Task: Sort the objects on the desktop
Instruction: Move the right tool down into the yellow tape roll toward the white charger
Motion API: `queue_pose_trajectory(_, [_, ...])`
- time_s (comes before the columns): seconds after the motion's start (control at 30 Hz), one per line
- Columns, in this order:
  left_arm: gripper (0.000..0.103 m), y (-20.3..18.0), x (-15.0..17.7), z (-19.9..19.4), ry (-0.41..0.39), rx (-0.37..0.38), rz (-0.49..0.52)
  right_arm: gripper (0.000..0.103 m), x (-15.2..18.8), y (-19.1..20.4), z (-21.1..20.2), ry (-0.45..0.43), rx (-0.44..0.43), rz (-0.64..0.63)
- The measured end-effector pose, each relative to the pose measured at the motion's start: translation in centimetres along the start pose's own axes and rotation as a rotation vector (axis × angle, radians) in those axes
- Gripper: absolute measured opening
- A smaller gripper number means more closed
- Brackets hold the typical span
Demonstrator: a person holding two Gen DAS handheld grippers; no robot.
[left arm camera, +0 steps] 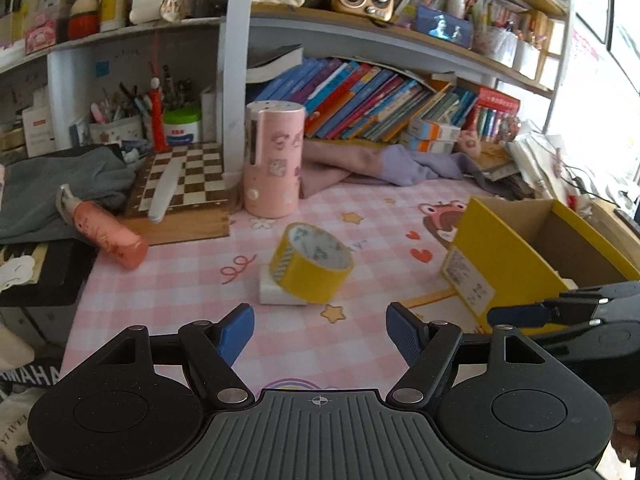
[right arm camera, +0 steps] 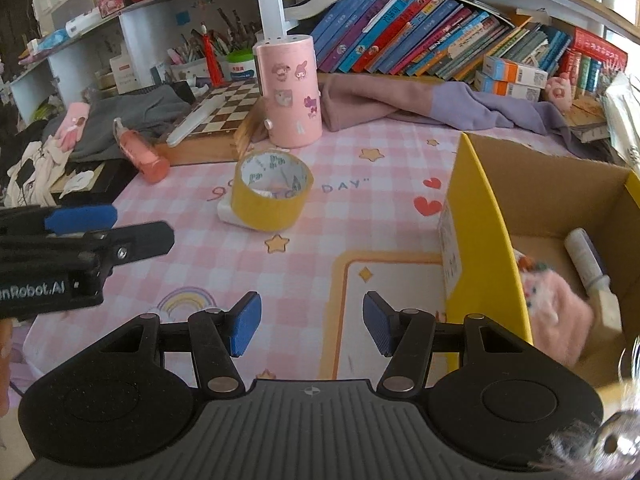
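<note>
A roll of yellow tape (left arm camera: 311,263) lies tilted on the pink checked table (left arm camera: 168,280), its lower edge propped on a small white block (left arm camera: 276,290); behind the tape stands a pink cylinder (left arm camera: 273,159), and to the tape's left lies a pink bottle (left arm camera: 105,234); right of the tape sits a yellow cardboard box (right arm camera: 476,216) holding a fluffy pink item (right arm camera: 554,312), possibly a toy; the left gripper (left arm camera: 320,334) and right gripper (right arm camera: 312,322) hover near the tape, both spread wide and holding nothing.
</note>
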State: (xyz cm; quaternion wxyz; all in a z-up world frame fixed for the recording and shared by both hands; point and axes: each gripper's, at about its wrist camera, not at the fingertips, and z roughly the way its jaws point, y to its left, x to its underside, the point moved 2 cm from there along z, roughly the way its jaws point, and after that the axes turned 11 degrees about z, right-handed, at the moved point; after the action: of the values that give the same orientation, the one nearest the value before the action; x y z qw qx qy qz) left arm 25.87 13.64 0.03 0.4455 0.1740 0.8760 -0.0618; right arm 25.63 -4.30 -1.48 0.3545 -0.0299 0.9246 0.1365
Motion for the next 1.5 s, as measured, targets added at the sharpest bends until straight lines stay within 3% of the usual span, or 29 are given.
queue_pose_trajectory(0.37, [0.075,0.9,-1.1,2.5,0.036,-0.026,0.02,0.056,-3.8,-0.3,2.7,-0.012,-0.027,0.031])
queue_pose_trajectory(0.47, [0.075,1.3,-1.4,2.8,0.047,-0.039,0.024,0.067,-4.7,-0.1,3.9,0.005,-0.05,0.044])
queue_pose_trajectory(0.7, [0.078,2.2,-1.2,3.7,0.096,-0.069,0.023,0.077,-6.2,0.7,7.2,0.063,-0.105,0.079])
queue_pose_trajectory(0.83, [0.079,2.4,-1.3,4.3,0.117,-0.077,0.028,0.082,-7.2,0.7,9.7,0.129,-0.141,0.171])
queue_pose_trajectory(1.5, [0.08,2.3,-2.4,6.1,0.169,-0.085,0.059,0.085,-8.6,1.1,17.6,0.247,-0.202,0.278])
